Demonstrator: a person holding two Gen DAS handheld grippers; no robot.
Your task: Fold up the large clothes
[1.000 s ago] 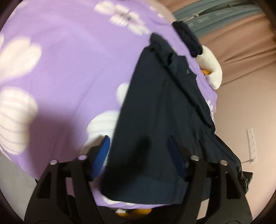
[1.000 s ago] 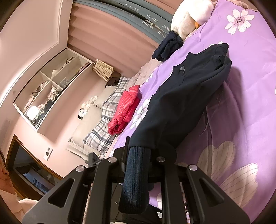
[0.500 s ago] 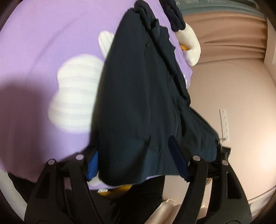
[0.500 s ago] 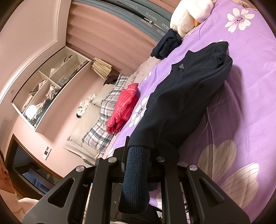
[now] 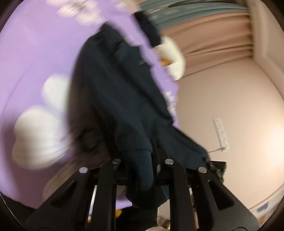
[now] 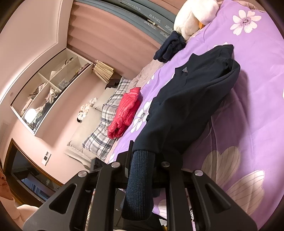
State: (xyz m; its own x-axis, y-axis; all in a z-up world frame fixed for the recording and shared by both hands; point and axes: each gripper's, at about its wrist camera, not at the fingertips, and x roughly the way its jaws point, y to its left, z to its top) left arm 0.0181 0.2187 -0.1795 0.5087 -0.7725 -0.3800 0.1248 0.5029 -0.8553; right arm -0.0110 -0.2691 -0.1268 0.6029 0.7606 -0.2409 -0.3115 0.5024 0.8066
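A dark navy sweater [image 6: 191, 99] lies lengthwise on a purple flowered bedspread [image 6: 257, 88], with its near end raised off the bed. My right gripper [image 6: 143, 156] is shut on the ribbed hem [image 6: 140, 181], which hangs down between its fingers. The left wrist view is blurred. In it, my left gripper [image 5: 140, 154] has its jaws closing, and they pinch another stretch of the ribbed hem [image 5: 142, 168]. The sweater [image 5: 120, 92] runs away from that gripper across the bedspread [image 5: 35, 53]. Cloth hides both grippers' fingertips.
A white plush toy [image 6: 195, 16] and a bundled dark garment [image 6: 170, 46] sit at the far end of the bed. A red padded jacket [image 6: 126, 112] lies on plaid pillows [image 6: 106, 128]. A wall shelf [image 6: 49, 88] is to the left. A power strip [image 5: 221, 135] hangs on the wall.
My left gripper's jaws, wide apart around the hem before, have come together on it and risen, lifting that edge off the bed. The right gripper has kept still.
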